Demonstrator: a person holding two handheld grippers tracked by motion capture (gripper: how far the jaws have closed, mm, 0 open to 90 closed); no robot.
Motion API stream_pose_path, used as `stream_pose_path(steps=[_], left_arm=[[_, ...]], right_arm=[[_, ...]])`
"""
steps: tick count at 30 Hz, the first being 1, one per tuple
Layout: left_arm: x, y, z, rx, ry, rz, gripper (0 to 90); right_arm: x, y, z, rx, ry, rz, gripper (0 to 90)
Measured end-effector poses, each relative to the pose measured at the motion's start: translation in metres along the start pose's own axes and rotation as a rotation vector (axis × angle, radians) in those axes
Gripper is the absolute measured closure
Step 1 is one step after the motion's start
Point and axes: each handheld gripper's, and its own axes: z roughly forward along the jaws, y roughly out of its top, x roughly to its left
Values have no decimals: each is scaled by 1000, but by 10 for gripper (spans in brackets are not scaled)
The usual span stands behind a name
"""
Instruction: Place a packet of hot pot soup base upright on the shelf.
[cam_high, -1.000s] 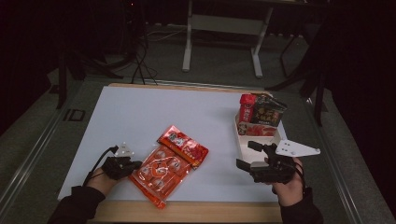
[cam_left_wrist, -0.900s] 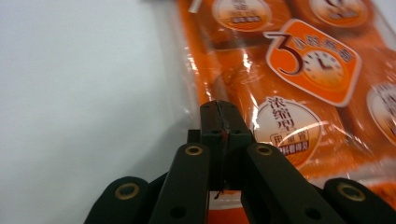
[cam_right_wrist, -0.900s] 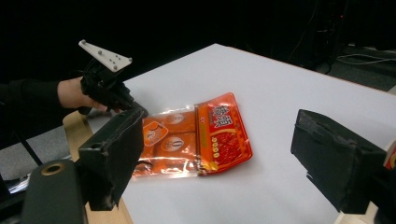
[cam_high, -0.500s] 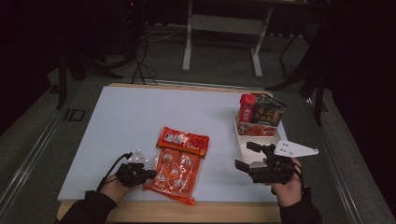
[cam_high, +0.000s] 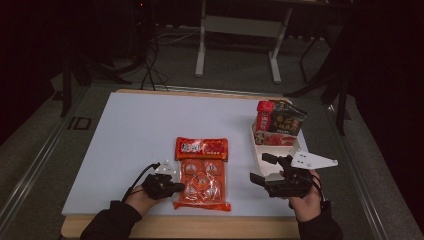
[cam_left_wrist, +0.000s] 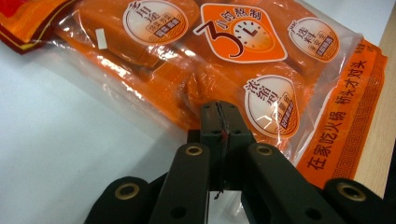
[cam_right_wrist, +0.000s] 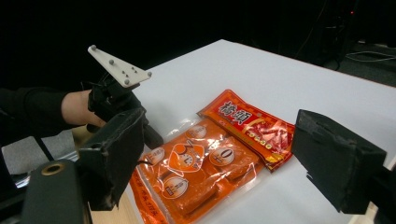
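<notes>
One second on, the orange packet (cam_high: 202, 179) has swung square; left gripper (cam_left_wrist: 219, 122) stays pinching its 9 o'clock edge, right gripper (cam_high: 265, 169) gapes empty.

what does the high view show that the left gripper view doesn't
High view alone: the white tray holding upright red and dark snack packs at the table's right, and the open right gripper beside it. Left gripper view alone: the left gripper, jaws shut on the packet's clear edge, and the clock print with a 3. Both share the orange clear-plastic hotpot-base packet and the white table.
</notes>
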Motion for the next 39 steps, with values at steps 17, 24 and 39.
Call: stream_pose_path(steps=[17,24,39], left_arm=[[17,23,-27,-153,32,-60,751],[22,35,-33,-151,59,-45,562],[65,56,-13,-150,117,-113,335]], right_arm=[[1,-3,-1,-17,-75,-98,142],[5,-6,3,4,-64,-74,137],[18,-11,11,28,-69,-110,102]])
